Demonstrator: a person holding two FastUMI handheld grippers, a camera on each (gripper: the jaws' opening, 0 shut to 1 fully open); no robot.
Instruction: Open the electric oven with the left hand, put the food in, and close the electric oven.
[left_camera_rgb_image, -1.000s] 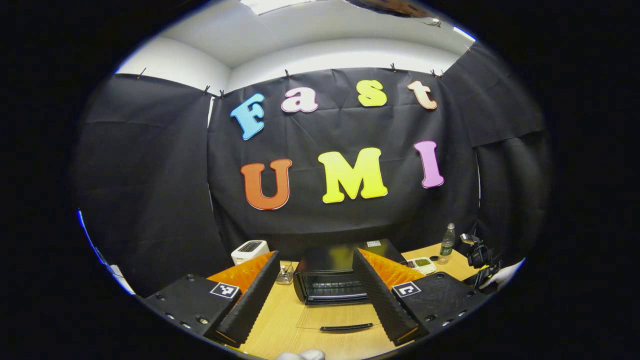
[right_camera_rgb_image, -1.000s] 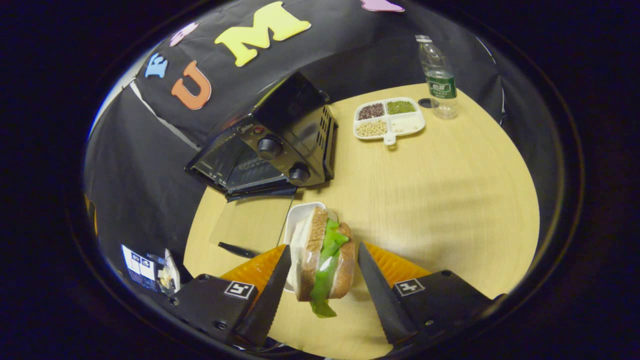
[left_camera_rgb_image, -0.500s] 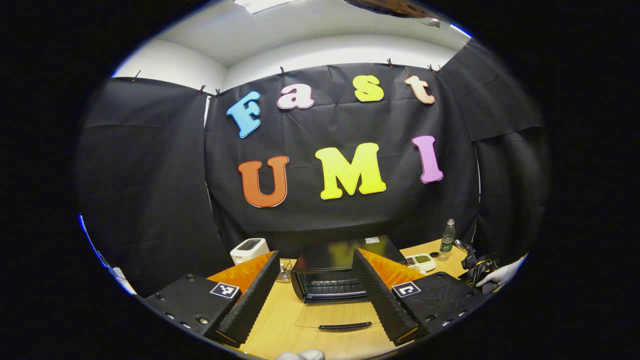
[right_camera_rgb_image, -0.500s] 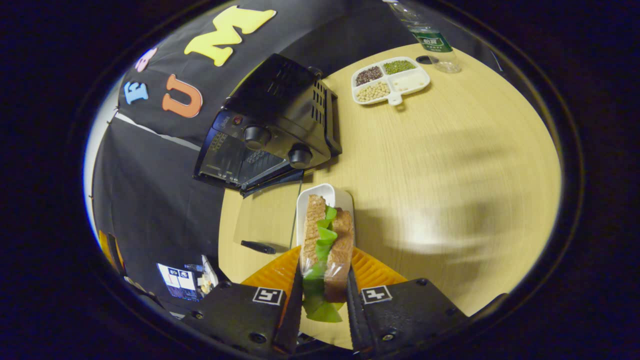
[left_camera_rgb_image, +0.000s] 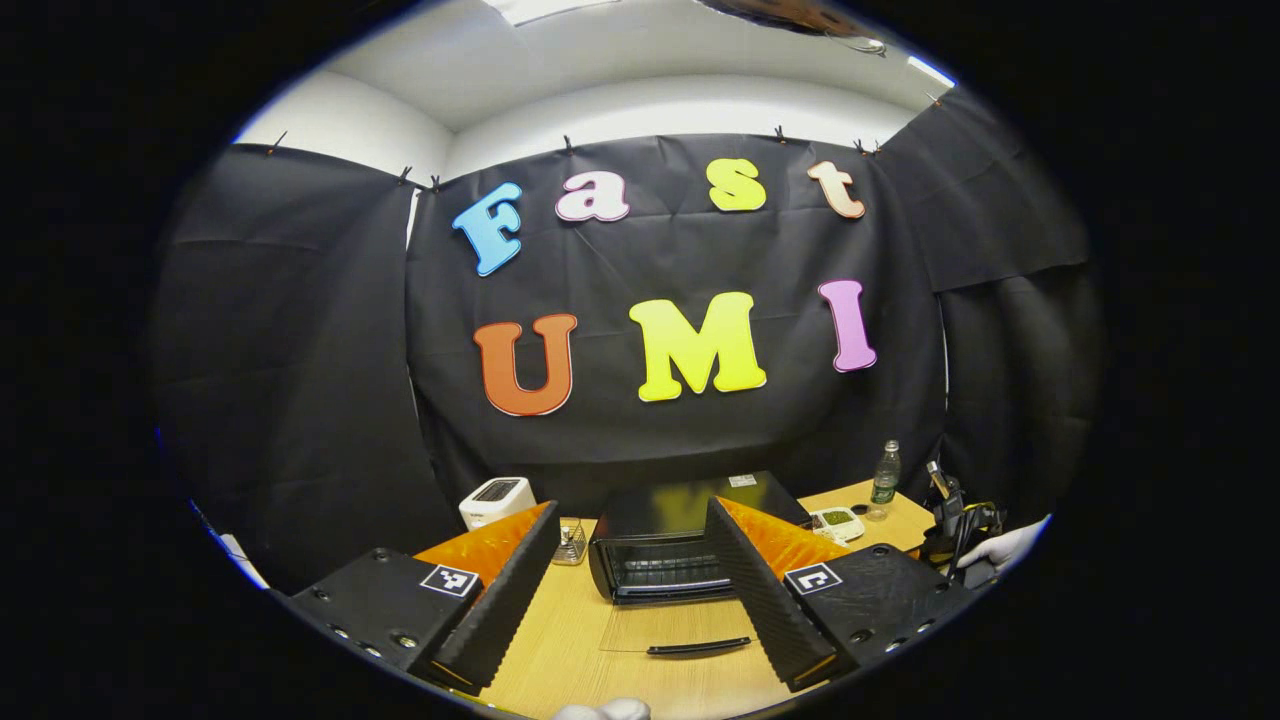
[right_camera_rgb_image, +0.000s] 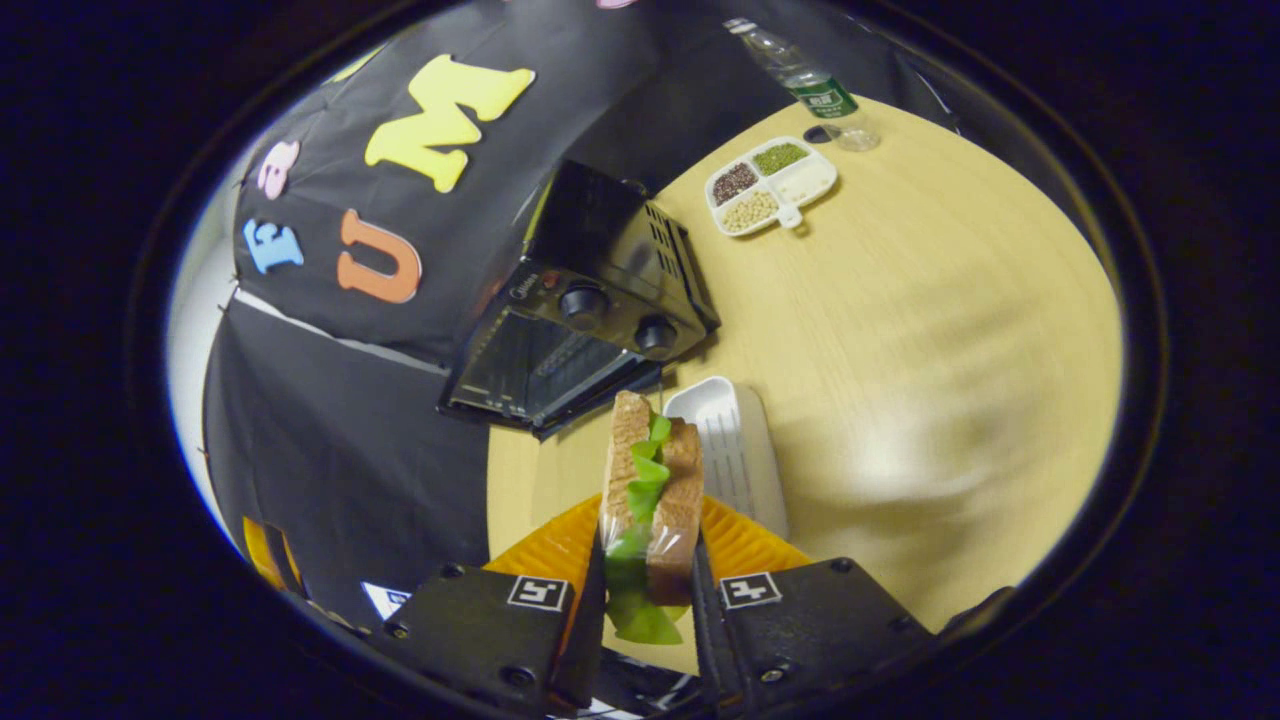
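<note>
Jaws: my right gripper (right_camera_rgb_image: 645, 585) pinches the sandwich (right_camera_rgb_image: 652, 490); my left gripper (left_camera_rgb_image: 630, 590) is spread, holding nothing.
Sandwich: brown bread, green lettuce, wrapped, lifted above the table (right_camera_rgb_image: 930, 330).
Oven (right_camera_rgb_image: 585, 320): door down, near the table's far edge.

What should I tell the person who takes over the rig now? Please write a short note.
Left tool: open, holding nothing, facing the oven.
Right tool: shut on the sandwich, held above the white tray on the table.
Oven door: open, lying flat on the table.
Done: oven opened, sandwich picked up.
Left: put the sandwich in the oven, then close the door with the left tool.
</note>
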